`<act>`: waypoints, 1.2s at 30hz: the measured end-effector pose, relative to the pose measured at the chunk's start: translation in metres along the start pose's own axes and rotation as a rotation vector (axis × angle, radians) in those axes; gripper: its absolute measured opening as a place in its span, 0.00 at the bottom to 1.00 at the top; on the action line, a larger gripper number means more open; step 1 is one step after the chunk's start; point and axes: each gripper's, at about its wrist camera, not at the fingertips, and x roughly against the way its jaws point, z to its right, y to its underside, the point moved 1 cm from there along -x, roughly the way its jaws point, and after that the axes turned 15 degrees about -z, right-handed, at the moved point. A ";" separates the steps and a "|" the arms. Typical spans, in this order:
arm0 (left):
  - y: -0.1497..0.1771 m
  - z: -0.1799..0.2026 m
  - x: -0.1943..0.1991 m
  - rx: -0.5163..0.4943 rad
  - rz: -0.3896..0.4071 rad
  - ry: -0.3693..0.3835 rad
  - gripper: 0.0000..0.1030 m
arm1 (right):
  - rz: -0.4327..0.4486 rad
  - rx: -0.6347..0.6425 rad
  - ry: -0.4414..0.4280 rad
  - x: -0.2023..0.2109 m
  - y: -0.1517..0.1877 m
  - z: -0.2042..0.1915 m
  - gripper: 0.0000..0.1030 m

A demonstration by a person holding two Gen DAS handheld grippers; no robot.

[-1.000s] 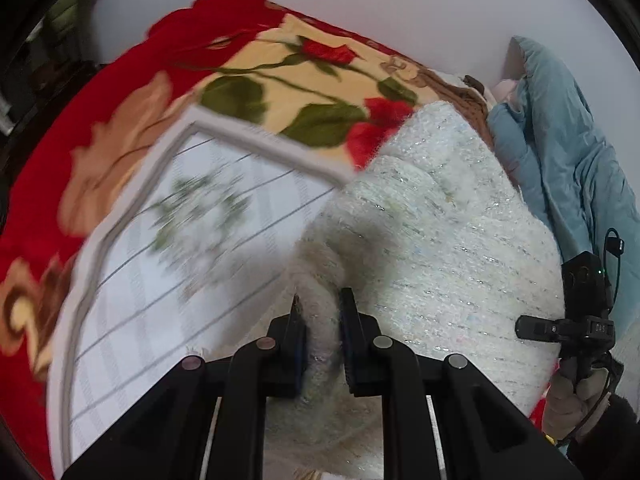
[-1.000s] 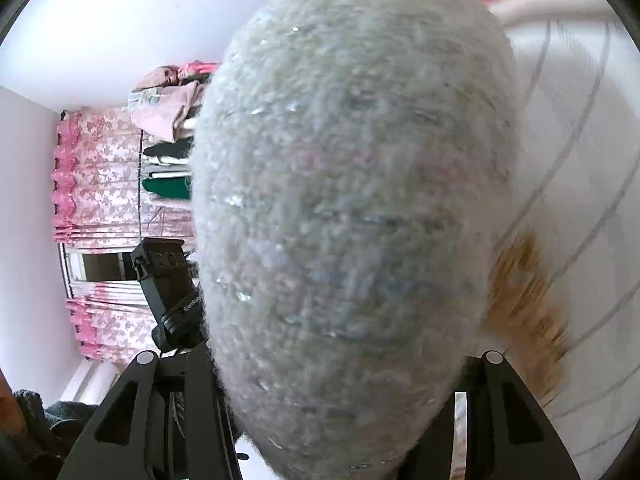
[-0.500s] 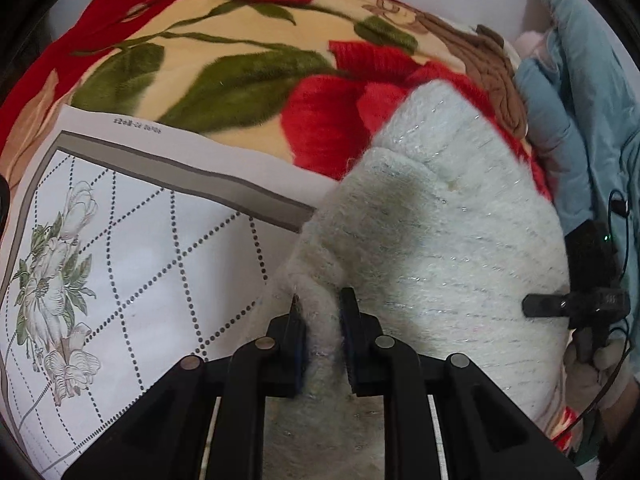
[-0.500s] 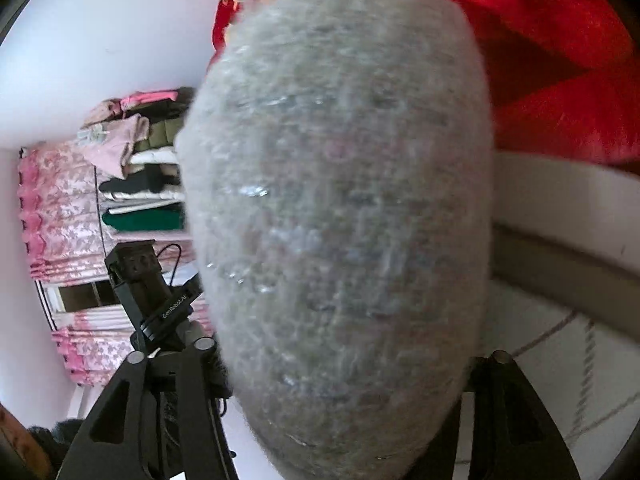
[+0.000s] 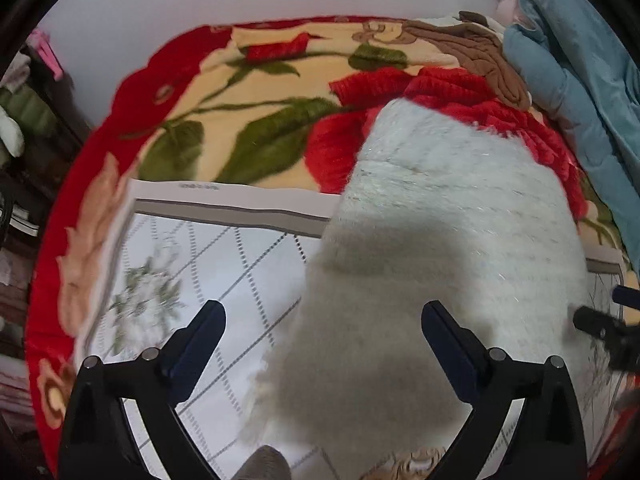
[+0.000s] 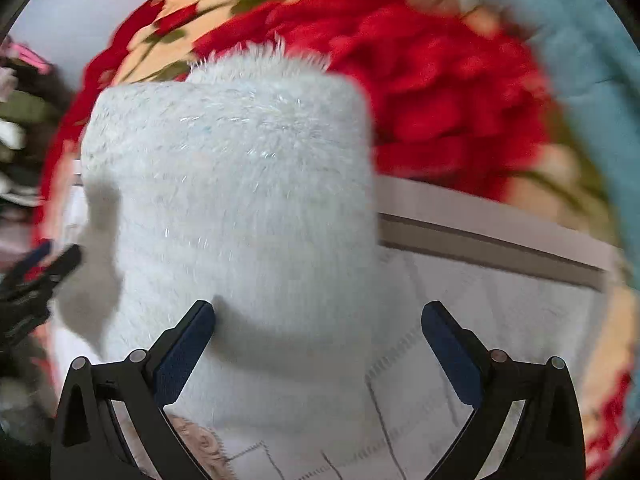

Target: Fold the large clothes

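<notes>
Now both wide: L gripper (image 5: 322,320) & R gripper (image 6: 318,318) over fuzzy sweater (image 6: 240,184).

A small line of print on the white sheet's (image 5: 240,200) border is too blurred to read

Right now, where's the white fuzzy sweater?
The white fuzzy sweater lies centre-right in the left wrist view, on the white patterned sheet, its far end over the red floral blanket.
</notes>
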 end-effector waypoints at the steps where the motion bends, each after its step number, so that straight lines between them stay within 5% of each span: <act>1: 0.002 0.000 0.005 0.001 0.008 0.003 0.99 | 0.021 -0.019 0.034 0.008 0.016 -0.007 1.00; 5: 0.025 0.001 0.048 -0.010 0.038 0.004 1.00 | 0.075 -0.096 0.129 0.066 0.063 -0.059 1.00; 10: 0.059 -0.005 0.113 -0.015 0.073 0.029 1.00 | 0.115 -0.177 0.169 0.130 0.112 -0.062 1.00; 11: 0.063 -0.006 0.122 -0.017 0.078 0.034 1.00 | 0.122 -0.188 0.173 0.136 0.091 -0.050 1.00; 18: 0.124 -0.014 0.237 -0.069 0.149 0.062 1.00 | 0.232 -0.253 0.225 0.282 0.174 -0.065 1.00; 26: 0.192 -0.028 0.361 -0.079 0.219 0.072 1.00 | 0.352 -0.282 0.241 0.430 0.289 -0.104 1.00; 36: 0.262 -0.040 0.465 -0.059 0.269 0.075 1.00 | 0.455 -0.246 0.241 0.550 0.392 -0.126 1.00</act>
